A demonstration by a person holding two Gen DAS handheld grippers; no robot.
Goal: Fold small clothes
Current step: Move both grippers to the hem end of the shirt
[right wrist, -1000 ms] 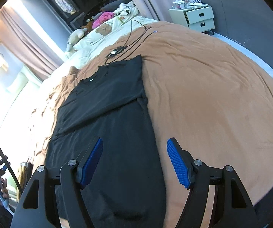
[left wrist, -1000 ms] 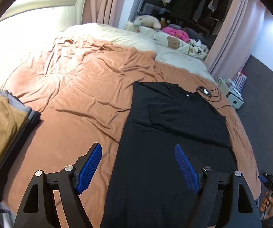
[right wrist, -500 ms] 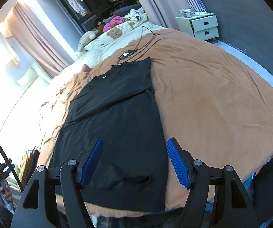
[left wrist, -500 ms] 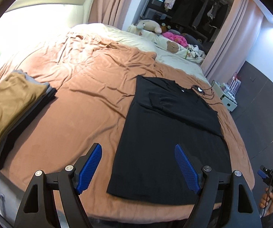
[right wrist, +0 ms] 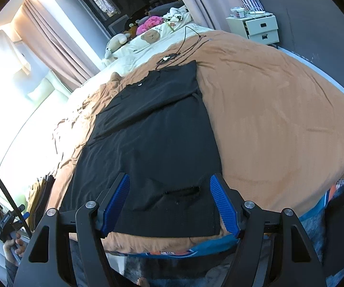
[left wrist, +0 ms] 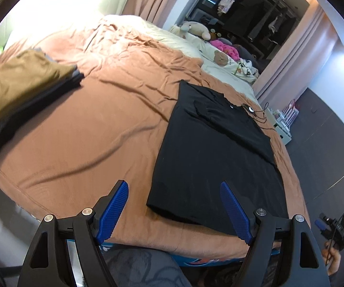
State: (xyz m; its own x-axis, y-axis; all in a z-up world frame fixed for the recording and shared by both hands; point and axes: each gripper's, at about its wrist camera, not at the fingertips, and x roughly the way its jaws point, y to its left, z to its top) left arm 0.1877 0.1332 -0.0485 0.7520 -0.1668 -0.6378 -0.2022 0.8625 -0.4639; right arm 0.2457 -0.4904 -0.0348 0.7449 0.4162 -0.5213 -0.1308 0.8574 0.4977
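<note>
- Black T-shirt point(left wrist: 210, 153) lying flat on the orange-brown bedspread point(left wrist: 88, 129), collar toward the pillows, hem near the bed's front edge.
- Left gripper point(left wrist: 174, 205) held above the front edge, blue pads wide apart, nothing between them, clear of the cloth; lower left corner of the hem seen between the pads.
- Right gripper point(right wrist: 169, 201) likewise spread and empty, poised over the hem on the other side, not touching the fabric as far as can be told.
- Both sleeves and side panels already turned in over the body, leaving a long narrow rectangle with fairly straight edges; a small crease or pocket-like ridge near the hem in the right view.
- Likely left to do: pinching the hem corners and carrying them up toward the collar, perhaps twice, then moving the bundle across.
- Folded stack point(left wrist: 16, 95), tan piece on top of darker ones, well apart to the left on the same bedspread; judged to be earlier finished items and the probable destination.
- Black cable point(right wrist: 183, 45) with a small device just beyond the collar, possibly touching it; worth avoiding during the fold.
</note>
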